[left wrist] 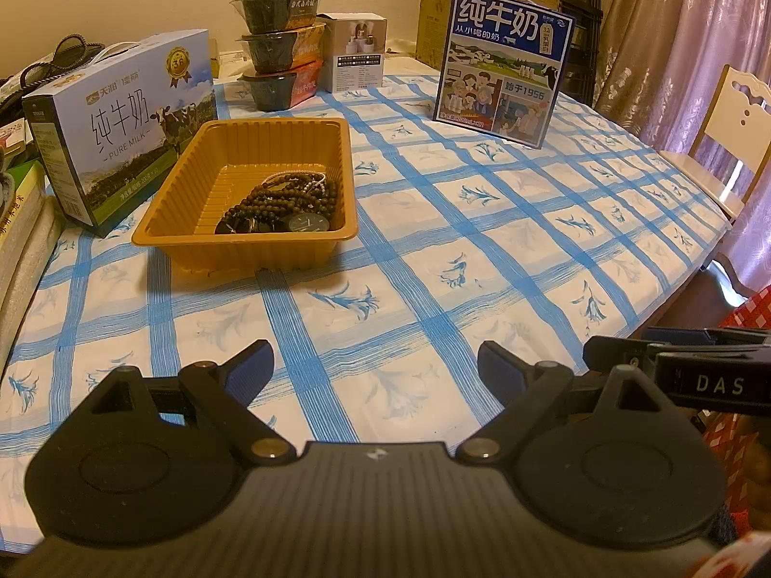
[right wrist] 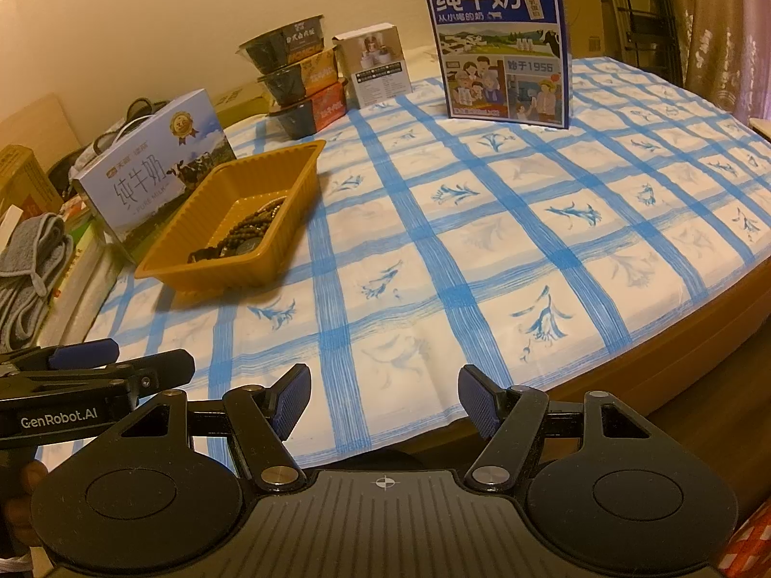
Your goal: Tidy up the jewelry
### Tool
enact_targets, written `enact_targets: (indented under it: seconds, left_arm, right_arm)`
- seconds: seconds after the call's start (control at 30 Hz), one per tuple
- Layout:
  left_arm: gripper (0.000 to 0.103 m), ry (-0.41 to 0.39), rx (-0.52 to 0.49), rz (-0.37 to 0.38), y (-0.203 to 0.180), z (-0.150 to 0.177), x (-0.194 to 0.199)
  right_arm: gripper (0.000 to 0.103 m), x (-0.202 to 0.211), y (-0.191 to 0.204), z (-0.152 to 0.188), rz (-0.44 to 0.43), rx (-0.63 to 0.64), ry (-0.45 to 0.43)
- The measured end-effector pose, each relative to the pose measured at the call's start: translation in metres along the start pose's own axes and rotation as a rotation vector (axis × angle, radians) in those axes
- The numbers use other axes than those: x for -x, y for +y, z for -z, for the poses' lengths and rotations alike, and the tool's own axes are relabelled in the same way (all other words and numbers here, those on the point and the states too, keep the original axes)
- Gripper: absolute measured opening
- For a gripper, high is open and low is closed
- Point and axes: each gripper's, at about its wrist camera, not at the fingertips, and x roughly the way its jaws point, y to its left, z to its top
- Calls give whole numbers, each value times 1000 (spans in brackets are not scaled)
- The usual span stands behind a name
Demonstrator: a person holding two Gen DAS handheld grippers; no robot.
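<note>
Table under a blue-checked cloth (left wrist: 433, 250). Landmark: the orange tray (left wrist: 192, 231), sitting left of the cloth's middle. Inside the tray, bunched toward its near right corner, lie dark bead strings (left wrist: 284, 197) and a watch (left wrist: 308, 224) with a dark face; from the right wrist view the same beads (right wrist: 250, 229) show along the tray's right wall (right wrist: 289, 202). Just left of the tray, touching or nearly so, stands a pale milk box (left wrist: 120, 125). Behind the tray, a stack of three black bowls (left wrist: 279, 53), with a small white box (left wrist: 356, 53) beside the stack. Well to the right of the tray and further back, a blue milk carton (left wrist: 506, 62) stands upright. Far right of the tray, past the table edge, a white chair (left wrist: 723, 135). Left gripper (left wrist: 376, 371) hovers over bare cloth near of the tray, jaws spread, nothing between them. Right gripper (right wrist: 383, 397) sits over the near table edge, right of the tray, jaws spread wide and empty. The two grippers are side by side, each showing in the other's view.
</note>
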Motion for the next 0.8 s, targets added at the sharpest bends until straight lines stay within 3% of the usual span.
enact_targets:
  seconds: [0.8]
  left_arm:
    - [91,-1,-1,3,0,-2,0]
  right_arm:
    - [68,0,-2,-1,0,-2,1]
